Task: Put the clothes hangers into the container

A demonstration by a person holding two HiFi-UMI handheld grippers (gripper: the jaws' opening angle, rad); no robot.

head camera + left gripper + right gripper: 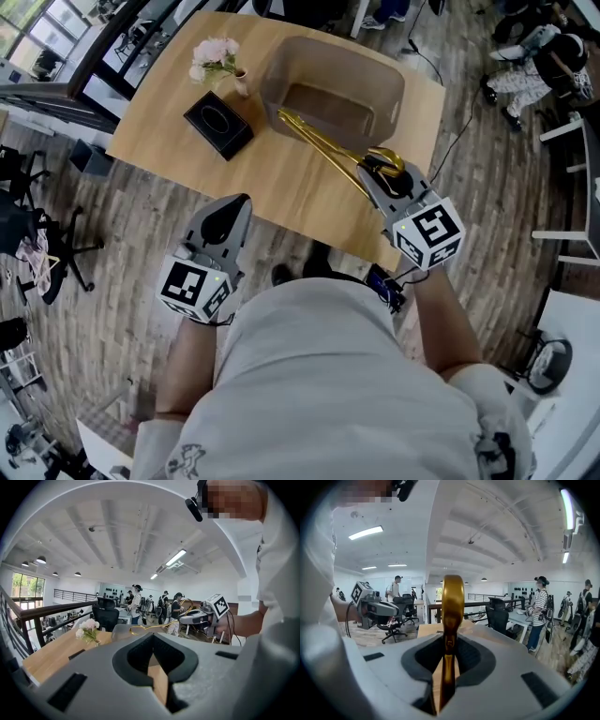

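Note:
Gold clothes hangers (323, 142) are clamped at the hook end in my right gripper (370, 174), which is shut on them. Their long ends reach out over the near rim of the grey container (394, 80) on the wooden table (281, 187). In the right gripper view the gold hook (453, 606) stands upright between the jaws of the right gripper (450, 639). My left gripper (244, 200) hovers at the table's near edge, shut, with nothing in it. Its own view shows the left gripper (153, 637) empty, with the hangers (150, 627) and the right gripper (199, 616) beyond.
A black tissue box (217, 124) and a small vase of pink flowers (216, 58) stand left of the container. Office chairs (47, 248) are on the wooden floor at the left. Several people stand in the far background (136, 604).

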